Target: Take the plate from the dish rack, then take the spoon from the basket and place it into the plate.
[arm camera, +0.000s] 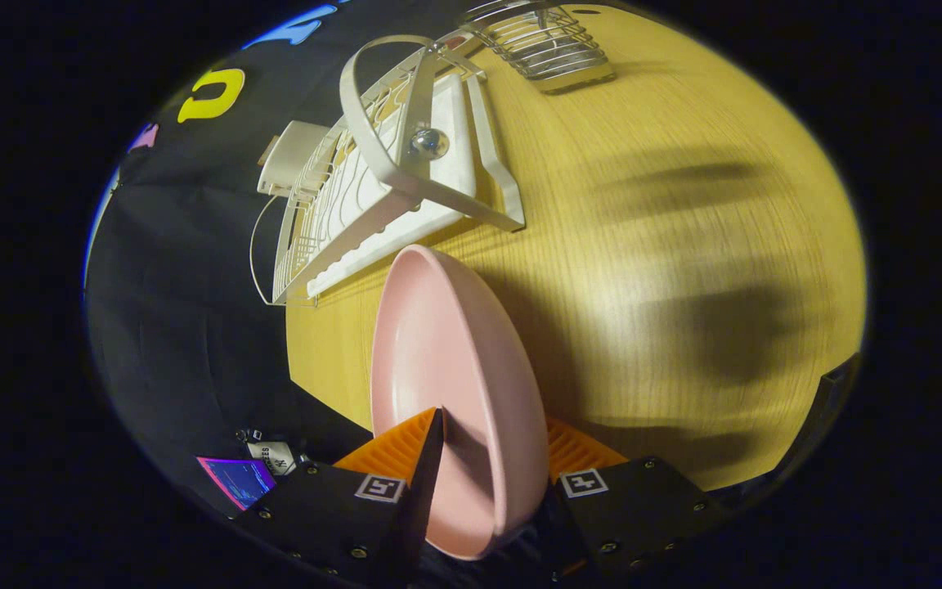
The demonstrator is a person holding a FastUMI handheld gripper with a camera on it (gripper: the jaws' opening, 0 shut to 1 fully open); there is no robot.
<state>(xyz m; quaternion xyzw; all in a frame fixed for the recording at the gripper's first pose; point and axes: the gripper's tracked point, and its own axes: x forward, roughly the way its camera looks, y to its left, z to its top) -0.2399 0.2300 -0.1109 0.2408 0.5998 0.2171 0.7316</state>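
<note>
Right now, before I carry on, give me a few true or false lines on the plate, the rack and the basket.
1. The gripper fingers clamp the pink plate by its rim. True.
2. The plate sits in the dish rack. False: it is out, held on edge over the wooden table.
3. The wire basket stands beyond the rack. True.
4. A spoon lies in the plate. False: the plate holds nothing.

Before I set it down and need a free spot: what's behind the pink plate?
Beyond the plate, held on edge between the gripper fingers, lie wooden table, white dish rack and wire basket. The tabletop directly behind it is covered.
</note>
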